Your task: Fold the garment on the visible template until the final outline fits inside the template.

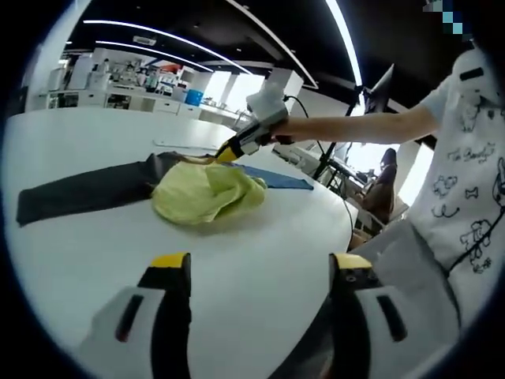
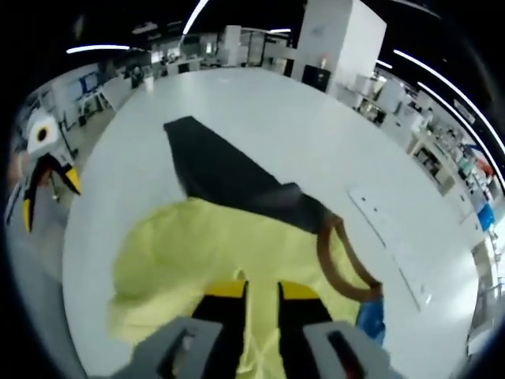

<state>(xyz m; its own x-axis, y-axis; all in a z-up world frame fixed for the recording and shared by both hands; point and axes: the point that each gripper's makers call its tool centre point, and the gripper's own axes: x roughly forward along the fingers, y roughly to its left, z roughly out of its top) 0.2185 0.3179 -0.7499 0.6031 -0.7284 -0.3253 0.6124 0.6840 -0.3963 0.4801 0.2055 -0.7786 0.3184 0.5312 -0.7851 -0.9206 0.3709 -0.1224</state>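
Observation:
A crumpled yellow garment (image 1: 209, 193) lies on the round white table (image 1: 95, 260), partly over a long dark cloth (image 1: 87, 189). A blue flat sheet (image 1: 280, 179) shows from under its far side. My right gripper (image 1: 226, 155), held by a gloved hand, meets the garment's far edge. In the right gripper view, that gripper (image 2: 262, 292) has its jaws close together with the yellow garment (image 2: 197, 253) pinched between them, and a brown collar loop (image 2: 343, 264) lies to the right. My left gripper (image 1: 260, 264) hangs open over bare table, short of the garment, with nothing between its jaws.
A person in a printed white shirt (image 1: 465, 189) stands at the table's right edge. A thin clear sheet (image 2: 387, 229) lies flat beyond the dark cloth (image 2: 229, 178). The left gripper (image 2: 49, 197) hangs off the table's left rim. Shelves and desks ring the room.

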